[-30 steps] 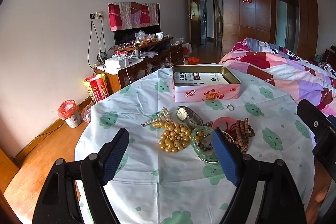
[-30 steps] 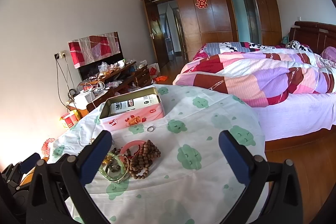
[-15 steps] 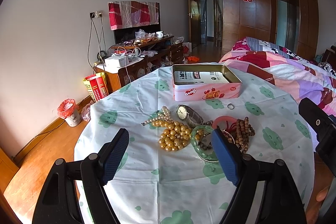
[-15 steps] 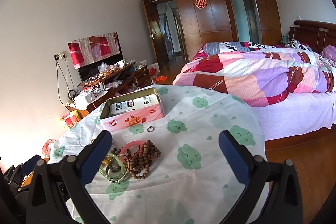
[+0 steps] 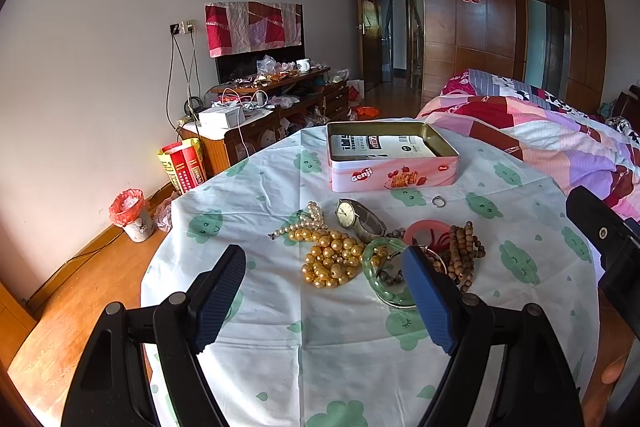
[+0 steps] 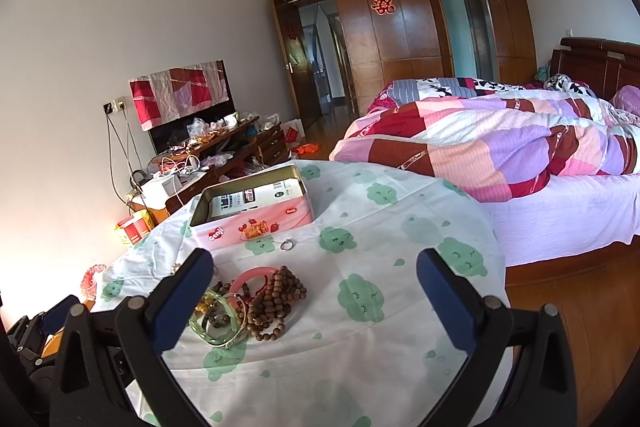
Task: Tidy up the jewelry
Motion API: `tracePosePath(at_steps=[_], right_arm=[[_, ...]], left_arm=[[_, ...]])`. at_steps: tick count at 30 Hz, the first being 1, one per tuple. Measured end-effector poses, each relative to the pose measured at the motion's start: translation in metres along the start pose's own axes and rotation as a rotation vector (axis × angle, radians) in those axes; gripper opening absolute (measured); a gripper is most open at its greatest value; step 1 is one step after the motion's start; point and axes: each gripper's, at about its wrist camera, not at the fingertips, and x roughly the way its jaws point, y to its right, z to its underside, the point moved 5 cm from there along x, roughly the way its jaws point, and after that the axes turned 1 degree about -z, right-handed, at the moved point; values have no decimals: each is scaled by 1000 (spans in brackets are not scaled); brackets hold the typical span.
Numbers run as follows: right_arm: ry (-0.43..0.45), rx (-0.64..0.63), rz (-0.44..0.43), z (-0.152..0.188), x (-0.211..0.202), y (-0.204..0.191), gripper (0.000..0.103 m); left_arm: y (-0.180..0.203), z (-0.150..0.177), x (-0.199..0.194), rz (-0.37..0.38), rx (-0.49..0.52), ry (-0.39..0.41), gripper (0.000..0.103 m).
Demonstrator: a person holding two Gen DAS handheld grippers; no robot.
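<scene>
A jewelry pile lies on the round table: gold bead necklace [image 5: 330,259], white pearl strand [image 5: 306,221], wristwatch [image 5: 356,219], green bangle [image 5: 384,277], pink bangle [image 5: 426,229], brown wooden beads [image 5: 464,255] and a small ring [image 5: 438,201]. An open pink tin [image 5: 392,157] stands behind them. My left gripper [image 5: 324,301] is open and empty, hovering just before the pile. My right gripper [image 6: 316,295] is open and empty, to the right of the pile; wooden beads [image 6: 276,303], pink bangle [image 6: 250,277], ring [image 6: 287,245] and tin [image 6: 256,211] show there.
The table [image 5: 280,327] has a white cloth with green prints. A bed [image 6: 500,147] with a patchwork quilt stands close on the right. A cluttered TV cabinet [image 5: 264,115], a red bag [image 5: 182,165] and a small bin [image 5: 132,215] stand along the left wall.
Almost nothing has changed; the left view has shifted very slightly. Both grippers stay open.
</scene>
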Motion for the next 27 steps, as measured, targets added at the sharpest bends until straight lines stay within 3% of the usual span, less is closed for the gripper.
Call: tracePosePath(at_steps=[27], right_arm=[[-5, 0, -2, 1, 0, -1, 103]], left_arm=[[2, 1, 2, 0, -1, -9, 81]])
